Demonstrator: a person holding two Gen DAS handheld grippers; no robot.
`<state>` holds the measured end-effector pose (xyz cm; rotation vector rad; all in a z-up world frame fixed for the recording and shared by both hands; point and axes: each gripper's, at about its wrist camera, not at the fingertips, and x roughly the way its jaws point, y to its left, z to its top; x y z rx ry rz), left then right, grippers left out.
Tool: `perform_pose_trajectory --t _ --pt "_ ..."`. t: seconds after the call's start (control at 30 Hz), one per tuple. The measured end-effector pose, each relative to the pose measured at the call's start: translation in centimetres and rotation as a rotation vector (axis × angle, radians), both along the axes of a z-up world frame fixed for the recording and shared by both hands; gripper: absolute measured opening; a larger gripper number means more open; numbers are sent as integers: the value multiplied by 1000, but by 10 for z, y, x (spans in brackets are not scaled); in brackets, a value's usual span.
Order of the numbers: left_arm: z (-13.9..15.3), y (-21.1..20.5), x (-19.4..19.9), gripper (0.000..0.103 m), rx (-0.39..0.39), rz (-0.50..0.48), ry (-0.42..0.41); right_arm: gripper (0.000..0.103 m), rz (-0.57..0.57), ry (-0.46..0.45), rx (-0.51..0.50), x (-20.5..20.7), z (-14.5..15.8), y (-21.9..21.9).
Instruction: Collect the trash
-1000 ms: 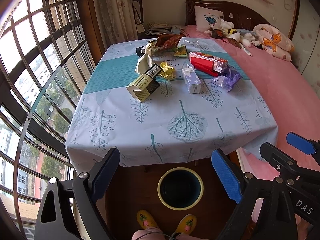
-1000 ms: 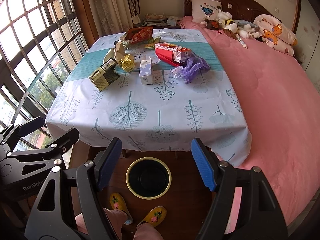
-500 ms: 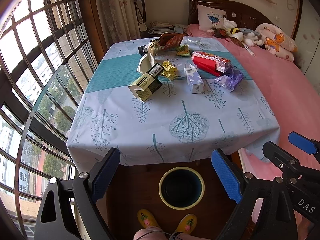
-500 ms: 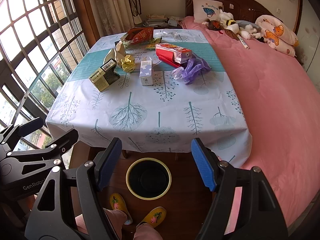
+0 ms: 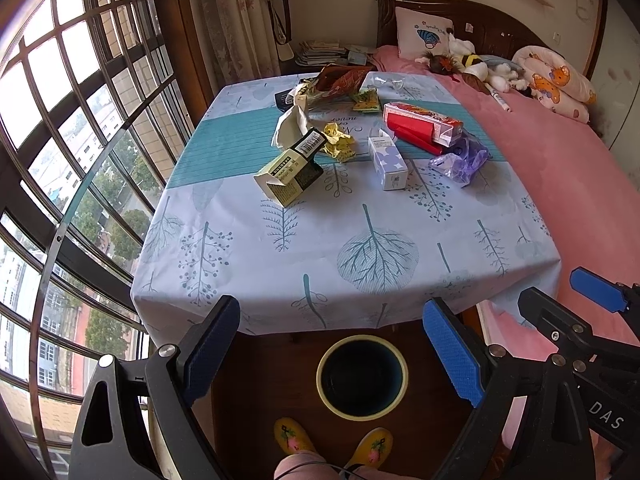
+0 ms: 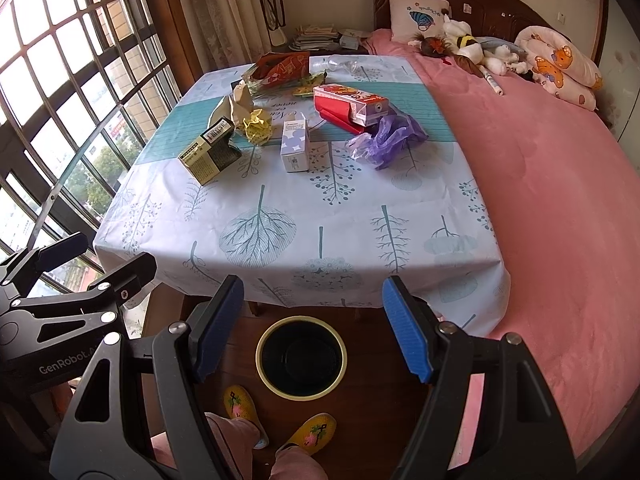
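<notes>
Trash lies on the far half of the clothed table (image 5: 360, 248): a yellow-black carton (image 5: 290, 170), a crumpled yellow paper (image 5: 339, 142), a small lilac box (image 5: 387, 159), a red box (image 5: 422, 122), a purple plastic bag (image 5: 460, 160), a beige paper bag (image 5: 291, 126) and a snack bag (image 5: 344, 78). A yellow-rimmed bin (image 5: 362, 376) stands on the floor below the table's near edge. My left gripper (image 5: 332, 348) and right gripper (image 6: 314, 326) are both open and empty, held above the bin, short of the table. The same items show in the right wrist view: carton (image 6: 208, 156), lilac box (image 6: 295, 144), purple bag (image 6: 388, 136), bin (image 6: 301, 356).
A pink bed (image 6: 552, 200) runs along the table's right side, with soft toys (image 6: 472, 50) and pillows at its head. A large barred window (image 5: 60, 140) is on the left. The person's yellow slippers (image 6: 312, 432) are by the bin.
Both grippers have drifted slightly forward toward the table; the view of the table has shifted a little. Both stay open. Nothing on the table has moved.
</notes>
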<state>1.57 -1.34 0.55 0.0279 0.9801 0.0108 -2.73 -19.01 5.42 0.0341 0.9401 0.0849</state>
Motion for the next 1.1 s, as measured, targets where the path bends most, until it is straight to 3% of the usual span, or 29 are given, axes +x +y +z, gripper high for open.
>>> perform_pose_trajectory --t 0.37,0.63,0.87,1.1 --pt "7 20 31 94 24 20 5 70 -10 31 42 28 -10 0" --pt "6 47 103 94 37 -54 56 70 -68 38 70 72 -14 14" --pt "-20 55 182 94 110 -187 128 70 -151 79 140 130 -25 23" --pt "-63 50 243 94 175 -296 194 70 -212 115 133 184 -53 39"
